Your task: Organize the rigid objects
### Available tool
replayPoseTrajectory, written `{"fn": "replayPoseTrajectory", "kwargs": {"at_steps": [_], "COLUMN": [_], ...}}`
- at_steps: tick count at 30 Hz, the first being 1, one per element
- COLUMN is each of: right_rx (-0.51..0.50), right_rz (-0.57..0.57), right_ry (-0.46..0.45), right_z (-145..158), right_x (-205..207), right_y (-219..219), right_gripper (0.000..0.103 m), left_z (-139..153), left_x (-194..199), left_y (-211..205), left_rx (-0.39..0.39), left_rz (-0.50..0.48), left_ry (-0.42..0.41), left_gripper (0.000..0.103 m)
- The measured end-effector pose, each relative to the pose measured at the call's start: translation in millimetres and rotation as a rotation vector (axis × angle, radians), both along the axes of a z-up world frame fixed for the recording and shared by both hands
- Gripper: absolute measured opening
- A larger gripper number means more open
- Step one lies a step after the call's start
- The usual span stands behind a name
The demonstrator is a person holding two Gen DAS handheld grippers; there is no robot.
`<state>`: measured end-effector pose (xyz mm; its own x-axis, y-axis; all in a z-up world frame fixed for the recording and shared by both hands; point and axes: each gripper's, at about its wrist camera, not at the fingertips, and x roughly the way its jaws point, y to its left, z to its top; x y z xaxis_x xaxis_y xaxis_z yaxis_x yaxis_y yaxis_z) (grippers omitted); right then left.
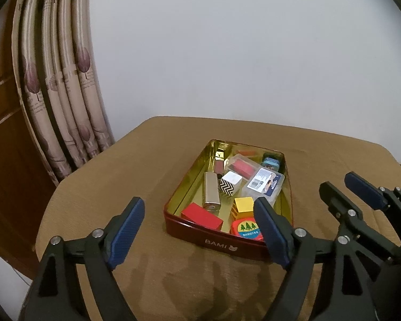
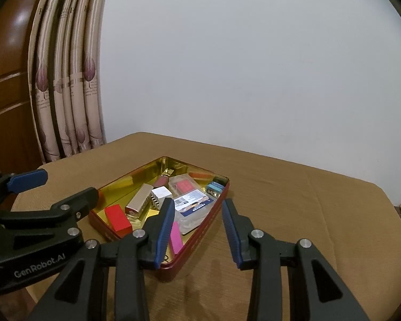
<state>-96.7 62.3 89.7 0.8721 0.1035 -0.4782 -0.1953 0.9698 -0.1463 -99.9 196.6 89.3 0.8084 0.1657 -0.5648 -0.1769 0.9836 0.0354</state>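
Note:
A red tin (image 1: 227, 244) with a gold inside sits on the tan-covered table (image 1: 115, 176). In it lie a red block (image 1: 201, 216), a gold bar case (image 1: 211, 191), a zigzag cube (image 1: 230, 183), a yellow cube (image 1: 243, 204), a round tree-print tin (image 1: 247, 229), a labelled clear box (image 1: 264, 184) and a teal tin (image 1: 271, 161). My left gripper (image 1: 199, 203) hovers before the tin's near end, open wide and holding nothing. My right gripper (image 2: 198, 202) stands over the tin's right rim (image 2: 200, 238), jaws narrowly apart and holding nothing. A pink block (image 2: 176, 236) shows beside its left finger.
A patterned curtain (image 1: 66, 93) hangs at the back left beside a wooden door (image 1: 2, 133). A white wall (image 1: 227, 53) backs the table. Bare cloth lies left of the tin and to its right (image 2: 294, 200). The table's edges fall away on both sides.

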Motion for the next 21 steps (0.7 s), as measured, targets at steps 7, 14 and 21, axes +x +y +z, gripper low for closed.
{"fn": "replayPoseTrajectory", "kwargs": {"at_steps": [7,14,21], "right_rx": [0.004,-0.007,-0.013], "right_rz": [-0.009,-0.003,-0.01], "right_ry": [0.007,-0.018,-0.033], "right_z": [0,4,9], "right_x": [3,-2,-4], "right_y": [-5,-1,-2], "right_gripper": [0.037,0.037,0.037], "left_z": [-3,-5,-2], "left_x": [0,3,3], "left_y": [10,9,8], "left_rx": [-0.03,-0.019,-0.002], "left_rz": [-0.007,-0.04,-0.017], "left_ry": [-0.011,-0.008,-0.011], "left_gripper": [0.101,0.09,0.095]}}
